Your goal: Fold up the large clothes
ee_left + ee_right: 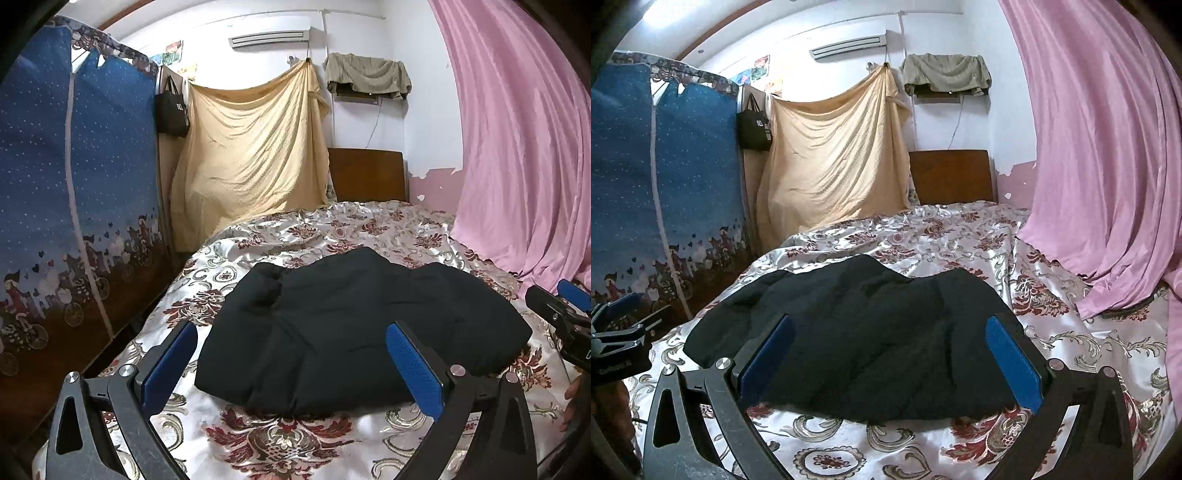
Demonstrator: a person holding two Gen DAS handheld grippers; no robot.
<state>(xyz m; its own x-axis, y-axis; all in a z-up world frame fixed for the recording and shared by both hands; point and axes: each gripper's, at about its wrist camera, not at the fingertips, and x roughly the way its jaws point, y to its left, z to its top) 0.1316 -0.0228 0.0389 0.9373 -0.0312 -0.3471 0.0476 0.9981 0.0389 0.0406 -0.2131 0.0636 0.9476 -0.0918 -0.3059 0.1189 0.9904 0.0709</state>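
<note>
Hard to read any detail on the black jacket [343, 332]; it's just a dark puffy folded lump in the middle of the floral bedspread [295, 443], no sleeves or zipper visible. My left gripper [291, 365] and right gripper [890, 358] are both spread wide, holding nothing, hovering at the jacket's near edge. Behind the jacket: pink curtain [517, 147], yellow sheet [251, 147], blue wardrobe [74, 166].
</note>
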